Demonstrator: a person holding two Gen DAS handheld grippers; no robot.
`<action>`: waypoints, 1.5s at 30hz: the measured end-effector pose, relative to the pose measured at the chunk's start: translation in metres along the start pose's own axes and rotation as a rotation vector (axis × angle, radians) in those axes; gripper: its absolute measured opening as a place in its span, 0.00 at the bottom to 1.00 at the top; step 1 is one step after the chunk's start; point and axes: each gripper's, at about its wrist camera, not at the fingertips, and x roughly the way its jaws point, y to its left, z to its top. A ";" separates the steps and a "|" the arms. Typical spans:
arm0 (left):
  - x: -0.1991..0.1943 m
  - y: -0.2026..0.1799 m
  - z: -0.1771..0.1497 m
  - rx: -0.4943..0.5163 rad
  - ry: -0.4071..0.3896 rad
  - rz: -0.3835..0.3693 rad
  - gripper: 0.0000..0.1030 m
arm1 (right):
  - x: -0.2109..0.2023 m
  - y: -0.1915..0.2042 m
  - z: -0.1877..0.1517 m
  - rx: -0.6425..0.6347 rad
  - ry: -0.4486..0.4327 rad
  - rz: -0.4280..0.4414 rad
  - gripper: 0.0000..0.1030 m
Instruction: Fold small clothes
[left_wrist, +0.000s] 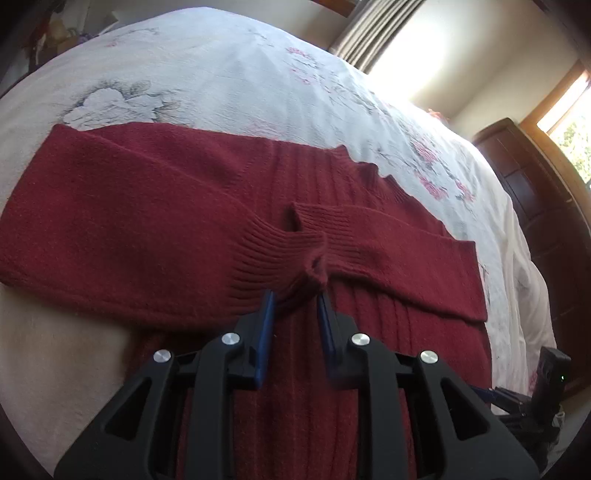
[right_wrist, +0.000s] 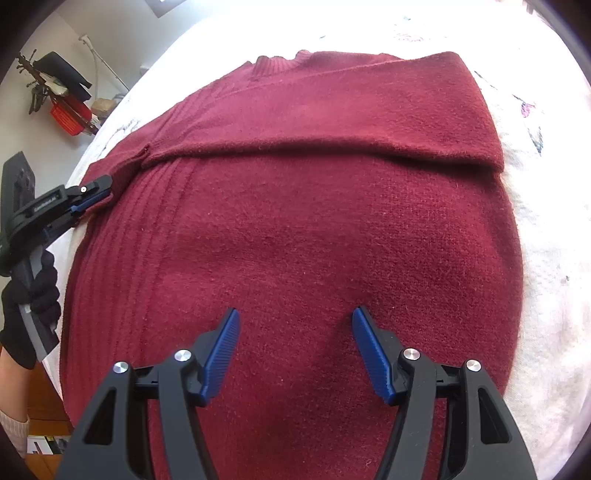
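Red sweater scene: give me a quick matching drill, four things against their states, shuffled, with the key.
Things:
1. left gripper
2. right gripper
3. red sweater
4. bedspread

States:
A. floral print, lying under the garment
B. shut on a ribbed sleeve cuff
C. open above plain knit
D. spread flat, both sleeves folded across the body

Pairs: 1-B, 2-C, 3-D, 4-A

I see a floral white bedspread (left_wrist: 229, 74) filling centre frame | grey curtain (left_wrist: 373, 29) upper right, glaring daylight beside it | dark wooden dresser (left_wrist: 535, 192) at right edge | pale walls | cluttered coat rack (right_wrist: 55, 88) upper left.
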 end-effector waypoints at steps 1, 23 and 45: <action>-0.005 0.001 -0.002 0.006 -0.002 -0.004 0.21 | 0.000 0.002 0.000 0.000 0.001 -0.001 0.63; -0.057 0.134 0.031 -0.208 -0.093 0.256 0.25 | 0.036 0.153 0.106 -0.138 0.054 0.207 0.63; -0.088 0.112 0.030 -0.191 -0.156 0.226 0.34 | 0.017 0.153 0.176 -0.076 -0.063 0.335 0.08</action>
